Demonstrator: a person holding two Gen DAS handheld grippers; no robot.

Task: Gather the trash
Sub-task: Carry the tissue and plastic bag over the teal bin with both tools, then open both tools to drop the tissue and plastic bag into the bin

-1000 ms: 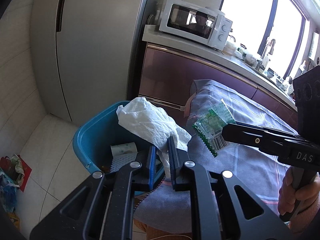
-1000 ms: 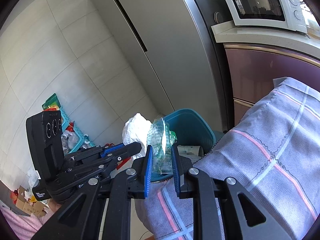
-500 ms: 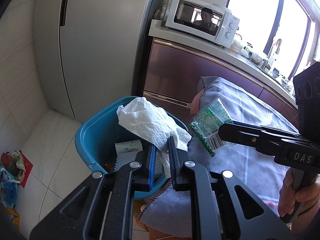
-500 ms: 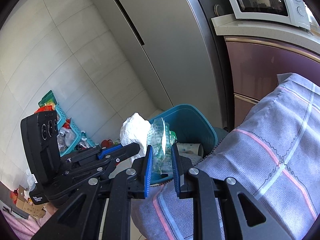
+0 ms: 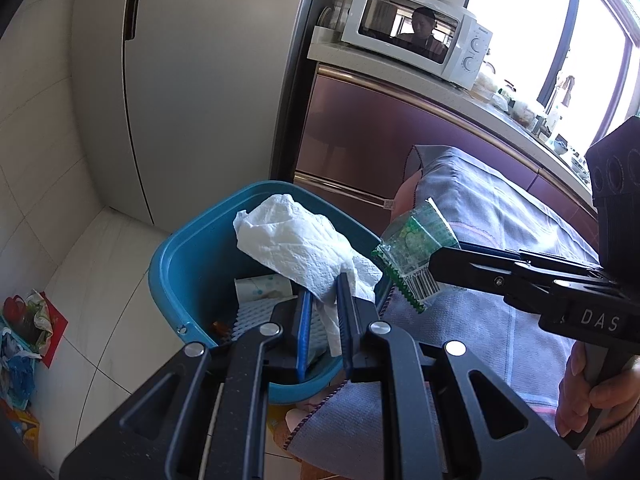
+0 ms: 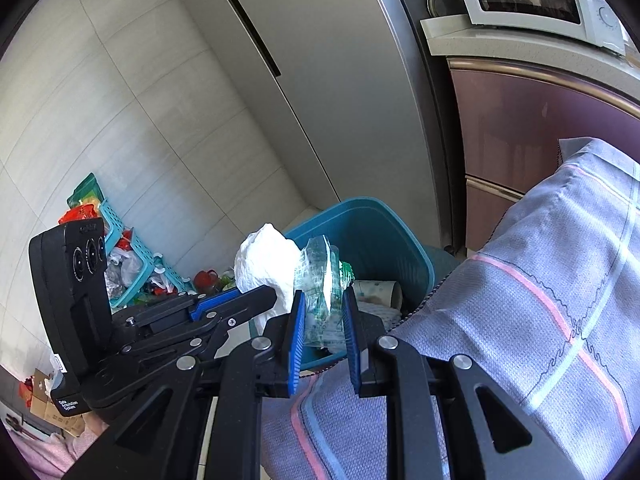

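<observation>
My left gripper [image 5: 325,295] is shut on a crumpled white paper towel [image 5: 292,244] and holds it over the open teal trash bin [image 5: 182,256]. My right gripper [image 6: 322,303] is shut on a clear green-printed plastic wrapper [image 6: 320,284], held at the bin's [image 6: 384,236] near rim, beside the towel [image 6: 264,264]. In the left wrist view the wrapper [image 5: 414,254] with its barcode sticks out of the right gripper's fingers [image 5: 476,268]. A paper cup [image 5: 262,286] and a white perforated piece lie in the bin.
A table draped in a grey-blue plaid cloth [image 6: 540,320] stands right of the bin. A tall fridge [image 5: 192,80] and purple cabinets [image 5: 384,136] with a microwave [image 5: 416,46] stand behind. A teal basket with clutter [image 6: 132,264] lies on the floor to the left.
Both grippers have moved closer to the bin with their loads. The towel now hangs over the bin's opening and the wrapper sits nearer its rim.
</observation>
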